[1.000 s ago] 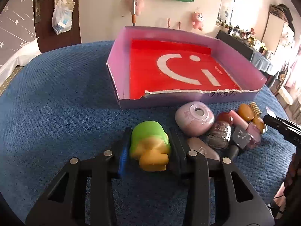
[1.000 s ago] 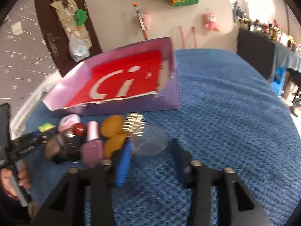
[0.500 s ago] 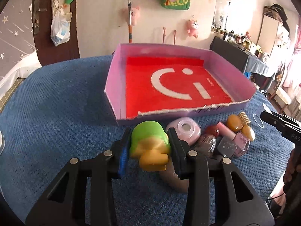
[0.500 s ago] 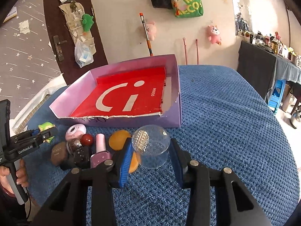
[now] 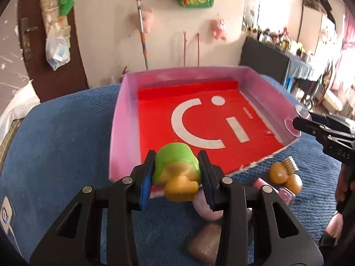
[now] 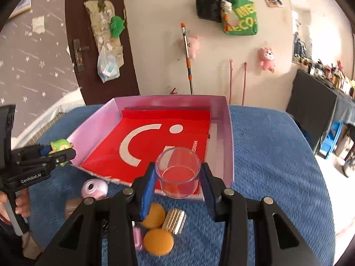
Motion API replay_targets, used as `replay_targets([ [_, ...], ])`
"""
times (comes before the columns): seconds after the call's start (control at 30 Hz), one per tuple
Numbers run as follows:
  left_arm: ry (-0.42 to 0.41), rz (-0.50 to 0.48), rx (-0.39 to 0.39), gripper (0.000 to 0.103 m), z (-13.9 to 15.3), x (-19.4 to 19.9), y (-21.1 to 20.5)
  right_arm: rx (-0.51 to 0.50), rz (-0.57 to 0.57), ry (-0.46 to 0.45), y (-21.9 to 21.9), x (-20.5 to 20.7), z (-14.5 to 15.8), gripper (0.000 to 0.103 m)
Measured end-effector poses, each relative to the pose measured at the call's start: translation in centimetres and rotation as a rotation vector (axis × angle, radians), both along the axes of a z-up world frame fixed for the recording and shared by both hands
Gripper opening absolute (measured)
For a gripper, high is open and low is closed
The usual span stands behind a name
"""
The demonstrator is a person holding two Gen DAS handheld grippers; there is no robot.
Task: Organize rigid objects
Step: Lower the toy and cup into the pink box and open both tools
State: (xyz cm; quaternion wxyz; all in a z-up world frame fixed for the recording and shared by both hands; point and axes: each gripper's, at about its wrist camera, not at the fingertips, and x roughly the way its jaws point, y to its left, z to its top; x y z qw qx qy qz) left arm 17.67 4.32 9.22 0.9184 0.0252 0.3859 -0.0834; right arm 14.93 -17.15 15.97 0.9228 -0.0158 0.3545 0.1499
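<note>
My left gripper (image 5: 176, 173) is shut on a green and yellow toy figure (image 5: 176, 173), held in the air over the near edge of the pink box (image 5: 121, 119) with a red floor. My right gripper (image 6: 178, 177) is shut on a clear plastic cup (image 6: 178, 173), raised over the box's near right corner (image 6: 229, 146). The left gripper with the toy (image 6: 61, 145) shows at the left of the right wrist view. In the left wrist view the right gripper (image 5: 298, 124) reaches in from the right with the cup (image 5: 290, 126) at the box wall.
On the blue knitted cover (image 6: 266, 155) in front of the box lie two orange discs (image 6: 158, 241), a gold ribbed piece (image 6: 174, 218), a round pink case (image 6: 94, 188), a brown case (image 5: 205, 243) and a pink bottle (image 6: 137, 240). A person's hand (image 6: 22, 201) holds the left gripper's handle.
Both grippers have risen and moved forward from the pile toward the box. The toy and the cup came up off the cover with them and now hang over the box's near edge.
</note>
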Motion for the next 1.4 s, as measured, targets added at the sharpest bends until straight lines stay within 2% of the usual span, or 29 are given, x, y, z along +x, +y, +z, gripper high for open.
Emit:
replay_targets([
  [0.17,0.082,-0.030,0.042,0.036,-1.8,3.0,-0.7,-0.110,0.034,0.054,1.5,3.5,-1.3,0.042],
  [0.43,0.146,-0.072,0.139,0.036,-4.2,5.1,-1.9,-0.243,0.075,0.153,2.8,5.9,-3.9,0.042],
  [0.73,0.189,-0.094,0.122,0.036,-4.3,6.0,-1.6,-0.360,0.092,0.178,3.7,6.6,-4.9,0.042],
  [1.1,0.243,-0.100,0.152,0.036,-3.7,6.9,-1.5,-0.424,0.114,0.195,4.4,7.1,-5.2,0.042],
  [1.4,0.277,-0.118,0.187,0.036,-4.0,7.2,-1.5,-0.438,0.126,0.205,4.5,7.1,-5.3,0.042],
])
